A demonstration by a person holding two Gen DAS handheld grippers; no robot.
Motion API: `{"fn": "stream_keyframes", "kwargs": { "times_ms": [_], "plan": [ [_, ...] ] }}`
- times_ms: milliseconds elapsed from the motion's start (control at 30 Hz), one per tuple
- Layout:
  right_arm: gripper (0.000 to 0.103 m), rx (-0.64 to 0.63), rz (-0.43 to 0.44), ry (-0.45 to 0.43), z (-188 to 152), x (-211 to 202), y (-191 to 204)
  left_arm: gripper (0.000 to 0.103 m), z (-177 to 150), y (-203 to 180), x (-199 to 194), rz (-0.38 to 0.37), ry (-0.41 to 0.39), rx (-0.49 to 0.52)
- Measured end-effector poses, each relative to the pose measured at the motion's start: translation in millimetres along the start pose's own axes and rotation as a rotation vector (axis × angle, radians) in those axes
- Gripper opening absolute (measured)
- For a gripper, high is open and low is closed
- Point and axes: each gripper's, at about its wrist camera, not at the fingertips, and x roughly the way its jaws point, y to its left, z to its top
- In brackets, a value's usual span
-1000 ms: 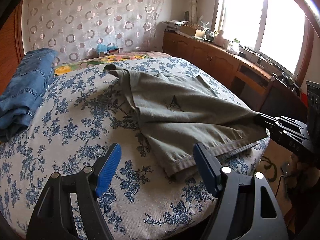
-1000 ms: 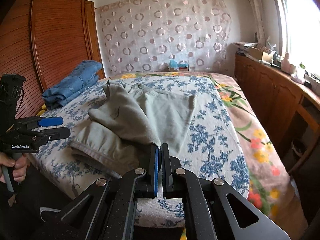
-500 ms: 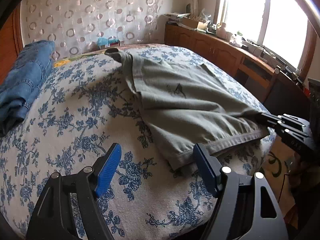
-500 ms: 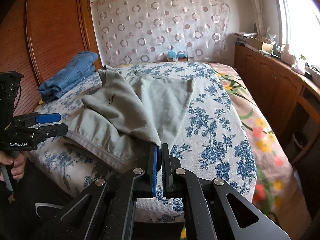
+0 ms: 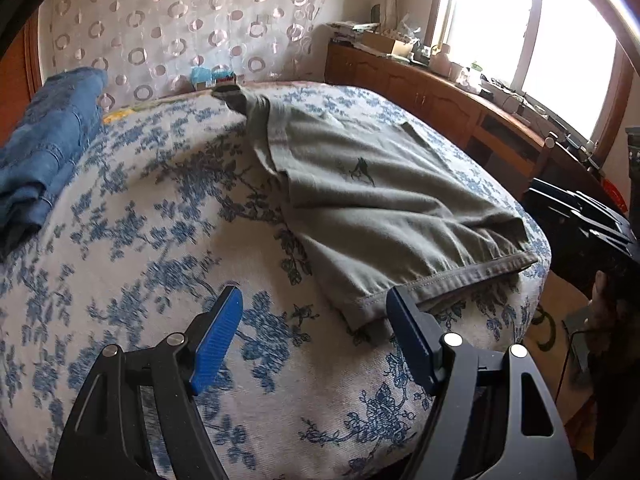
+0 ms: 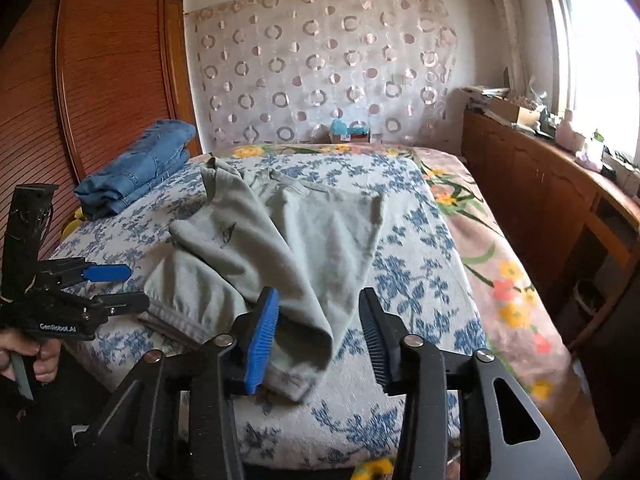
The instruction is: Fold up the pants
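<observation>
1. Grey-green pants (image 6: 288, 248), partly folded, lie on a bed (image 6: 412, 280) w/ blue floral cover; hem ends reach the near edge, waist points toward the far end.
2. Right gripper (image 6: 318, 332) at the near edge, jaws apart, straddling a pant-leg end but not clamped on it.
3. Left gripper (image 5: 316, 336) also w/ jaws apart, nothing between them; its right finger (image 5: 408, 332) sits just beside the hem at the near corner of the pants (image 5: 384, 208).
4. In the right wrist view the left gripper (image 6: 108, 288) shows at the bed's left edge, held by a hand (image 6: 32, 356); white lettering on its body reads "GenRobot.AI".
5. Small dark bird-like logo (image 5: 362, 168) printed on the pants; no text readable on it.
6. Folded blue jeans (image 6: 136, 168) rest near the far-left corner of the bed, well apart from the pants.
7. Wood cabinet run (image 6: 552, 184) w/ cluttered top stands along the bed's right side under a bright window (image 5: 520, 28); circle-patterned curtain (image 6: 320, 72) hangs behind the far end.
</observation>
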Motion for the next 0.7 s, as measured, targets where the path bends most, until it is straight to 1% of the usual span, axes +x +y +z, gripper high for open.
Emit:
{"fn": "stream_keyframes", "kwargs": {
  "times_ms": [233,433,700],
  "plan": [
    [0.049,-0.025,0.067,0.017,17,26,17,0.075,14,16,-12,0.031,-0.038,-0.008],
    [0.049,-0.068,0.103,0.049,34,56,30,0.075,27,31,-12,0.056,-0.056,-0.003],
    [0.049,-0.122,0.147,0.097,59,93,46,0.075,43,60,-5,0.080,-0.070,-0.011]
  ]
}}
